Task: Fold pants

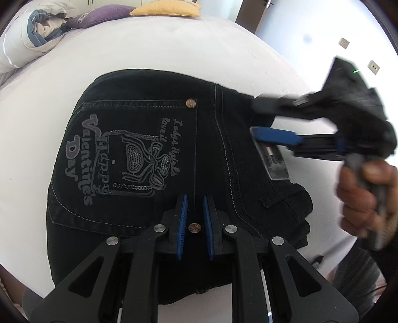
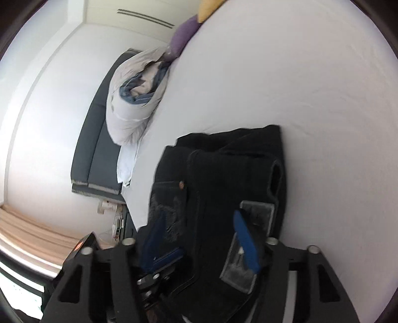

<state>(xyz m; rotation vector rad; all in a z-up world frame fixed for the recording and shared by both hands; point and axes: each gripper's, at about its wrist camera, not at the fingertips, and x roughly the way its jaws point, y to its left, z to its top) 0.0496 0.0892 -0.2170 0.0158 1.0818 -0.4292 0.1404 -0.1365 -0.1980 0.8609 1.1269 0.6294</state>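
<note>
The black pants (image 1: 154, 159) lie folded into a compact stack on the white bed (image 1: 174, 44), its sheet smooth and faintly creased. The cloth is heavy denim with pale contrast stitching. A back pocket faces up, bearing grey lettering, a sequined bow motif and a copper rivet (image 1: 191, 102) at its corner. A second rivet (image 1: 194, 227) sits between the blue ribbed pads of the left gripper (image 1: 194, 206).

The left gripper is directly above the pocket edge, jaws spread a little with nothing pinched between them. The right gripper (image 1: 261, 119) reaches in from the waistband side, blurred; its jaws stand apart, one black finger above, one blue-padded finger below, near a grey leather-look waistband patch (image 1: 274, 161). A hand (image 1: 360, 196) grips its handle.

The left wrist view alone shows the pocket artwork and the hand. The right wrist view alone shows the stack's layered far edges (image 2: 236, 139), a belt loop (image 2: 276, 179) standing open, and a dark upholstered headboard (image 2: 97, 139) against the wall. There the right gripper (image 2: 199, 238) straddles the waistband with the jaws wide.

Both views show a rolled white and blue duvet (image 1: 29, 34), a purple cushion (image 1: 99, 15) and a yellow cushion (image 1: 166, 10) at the bed's head.
</note>
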